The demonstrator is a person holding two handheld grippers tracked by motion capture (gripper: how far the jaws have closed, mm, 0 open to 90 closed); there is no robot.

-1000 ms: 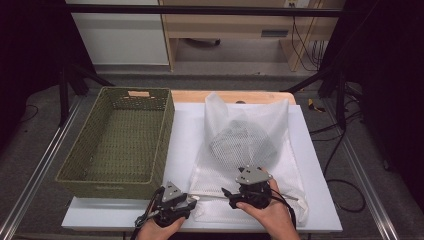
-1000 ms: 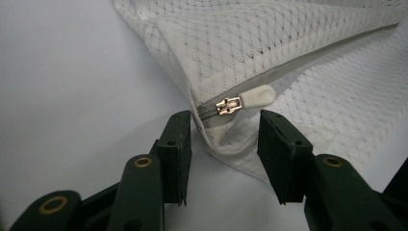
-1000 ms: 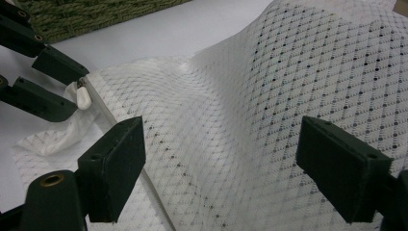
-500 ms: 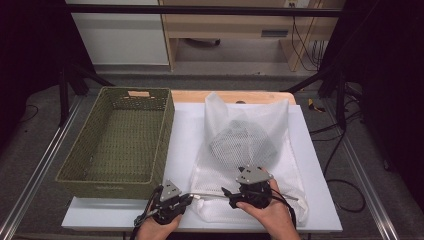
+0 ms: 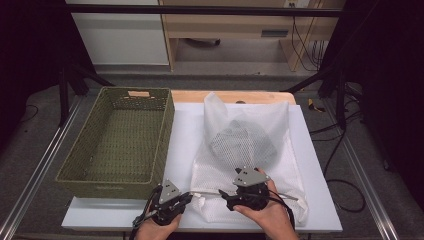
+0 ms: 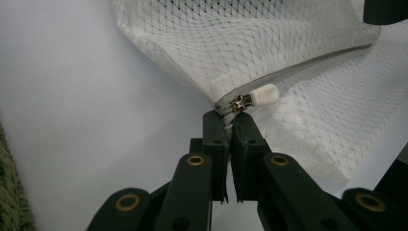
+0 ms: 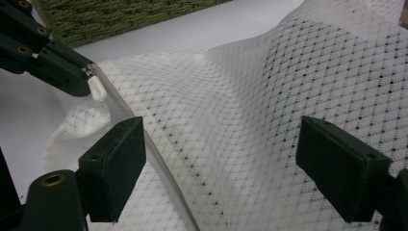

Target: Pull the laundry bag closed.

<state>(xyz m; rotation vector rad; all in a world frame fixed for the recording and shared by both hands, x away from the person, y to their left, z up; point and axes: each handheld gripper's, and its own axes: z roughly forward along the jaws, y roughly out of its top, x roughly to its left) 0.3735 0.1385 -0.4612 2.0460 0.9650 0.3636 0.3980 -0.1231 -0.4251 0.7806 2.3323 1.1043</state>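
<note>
While the left gripper [image 6: 230, 126] has just clamped the mesh bag's [image 5: 250, 150] corner beside the zipper pull [image 6: 257, 96], the right gripper [image 7: 219, 168], at its three o'clock, hovers wide apart over the mesh.

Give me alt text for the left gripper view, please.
The left gripper is shut on the corner of a white mesh bag, pinching the zipper end just below the white zipper pull. The bag lies on a white table, with a green woven basket at the left edge.

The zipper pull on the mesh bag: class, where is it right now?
In the left gripper view, the zipper pull sits at the mesh bag's near corner, just beyond the left gripper, which is shut on that corner.
</note>
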